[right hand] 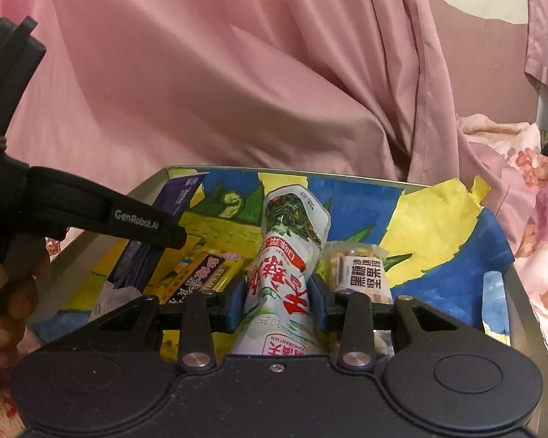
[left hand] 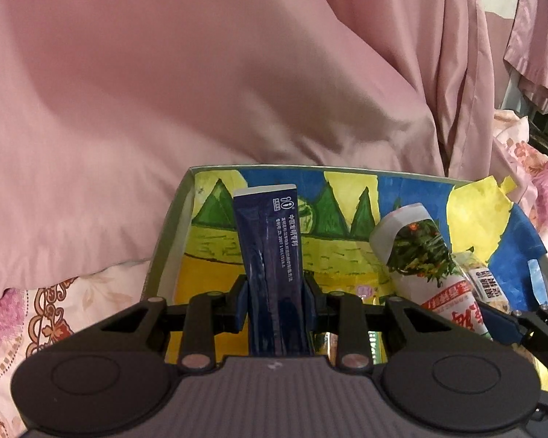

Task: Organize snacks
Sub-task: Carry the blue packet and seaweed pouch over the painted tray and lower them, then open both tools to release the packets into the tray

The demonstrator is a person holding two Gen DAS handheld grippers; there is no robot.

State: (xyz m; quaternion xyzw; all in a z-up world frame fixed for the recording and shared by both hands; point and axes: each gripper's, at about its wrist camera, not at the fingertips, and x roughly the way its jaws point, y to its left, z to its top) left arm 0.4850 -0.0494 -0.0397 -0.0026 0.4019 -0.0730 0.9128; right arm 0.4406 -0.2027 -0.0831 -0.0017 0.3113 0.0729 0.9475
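A dark blue sachet [left hand: 270, 248] with white print stands upright between the pads of my left gripper [left hand: 276, 303], which is shut on it over the left part of a painted box [left hand: 310, 168]. The box is lined in yellow, blue and green. My right gripper [right hand: 277, 303] is shut on a white snack packet [right hand: 292, 241] with a green vegetable picture and red characters, held over the middle of the box [right hand: 456, 197]. That packet [left hand: 423, 255] also shows at the right of the left wrist view. The left gripper's body [right hand: 142, 226] crosses the left of the right wrist view.
Inside the box lie a nut bar packet [right hand: 361, 273] with a black label and a yellow and black packet [right hand: 204, 273]. A pink sheet [left hand: 201, 73] rises behind the box. Floral bedding [left hand: 36, 314] surrounds it. A person's hand [right hand: 3, 292] grips the left handle.
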